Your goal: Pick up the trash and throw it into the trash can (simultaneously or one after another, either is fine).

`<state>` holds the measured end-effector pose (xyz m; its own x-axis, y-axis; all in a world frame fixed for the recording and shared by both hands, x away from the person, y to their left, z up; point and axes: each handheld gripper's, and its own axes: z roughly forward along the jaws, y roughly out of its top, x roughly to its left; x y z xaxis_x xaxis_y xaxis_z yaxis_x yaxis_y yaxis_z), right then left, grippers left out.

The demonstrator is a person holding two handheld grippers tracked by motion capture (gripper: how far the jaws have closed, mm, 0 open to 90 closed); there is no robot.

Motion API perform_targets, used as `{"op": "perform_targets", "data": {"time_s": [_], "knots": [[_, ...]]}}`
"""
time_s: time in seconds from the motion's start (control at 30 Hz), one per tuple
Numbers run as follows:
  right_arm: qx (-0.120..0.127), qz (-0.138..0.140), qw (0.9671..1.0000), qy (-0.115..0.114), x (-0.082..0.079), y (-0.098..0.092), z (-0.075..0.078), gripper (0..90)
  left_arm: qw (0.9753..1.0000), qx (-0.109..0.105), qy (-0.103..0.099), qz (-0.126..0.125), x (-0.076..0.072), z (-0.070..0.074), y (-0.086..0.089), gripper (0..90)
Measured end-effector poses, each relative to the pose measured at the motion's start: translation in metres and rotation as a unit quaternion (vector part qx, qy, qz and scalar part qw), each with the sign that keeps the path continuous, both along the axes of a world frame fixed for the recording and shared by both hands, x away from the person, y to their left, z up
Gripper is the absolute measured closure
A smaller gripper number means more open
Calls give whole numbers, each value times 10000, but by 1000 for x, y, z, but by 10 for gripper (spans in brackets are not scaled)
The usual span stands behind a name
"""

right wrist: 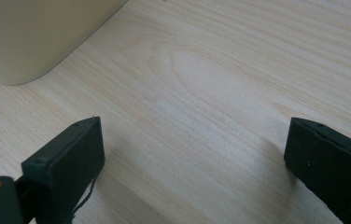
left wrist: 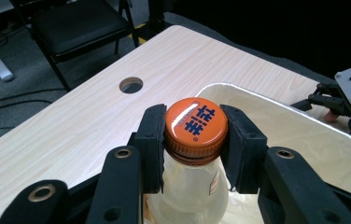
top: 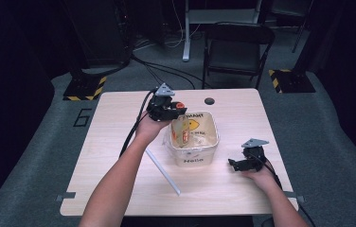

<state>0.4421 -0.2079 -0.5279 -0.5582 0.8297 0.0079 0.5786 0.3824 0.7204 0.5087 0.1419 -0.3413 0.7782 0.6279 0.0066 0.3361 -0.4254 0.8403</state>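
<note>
In the high view our left gripper (top: 175,109) sits at the far left corner of the cream, square-sided plastic tub (top: 212,124), which stands near the middle of the pale wood-grain table (top: 119,113). The left gripper view shows its black jaws clamped on either side of the orange screw cap (left wrist: 195,125) of a clear plastic bottle (left wrist: 190,191) with pale contents, the pads pressing the cap's ribbed edge. The cap carries blue printed characters on top. The bottle hangs by the tub's rim; from above, its body (top: 181,130) appears to lie inside the tub against the left wall, though we cannot tell whether its base touches the bottom.

Our right gripper (top: 235,163) rests low on the table to the right of the tub, apart from it. In the right gripper view its two jaws stand wide apart with bare wood between them and nothing in their grasp, and a rounded corner of the tub (right wrist: 33,42) shows at the upper left.

A thin white strip (top: 163,171) lies slantwise on the table just left of the tub, beside our left forearm. A round cable hole (top: 209,100) sits in the table beyond the tub, and a black folding chair (top: 236,47) stands behind the table's far edge.
</note>
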Motion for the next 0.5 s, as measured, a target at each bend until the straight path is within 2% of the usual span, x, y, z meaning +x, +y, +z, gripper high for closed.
{"op": "perform_targets", "data": {"time_s": [0.5], "knots": [[-12, 31, 10000, -13, 0, 0, 0, 41, 10000, 28, -62, -25, -2, -12, -3, 627]]}}
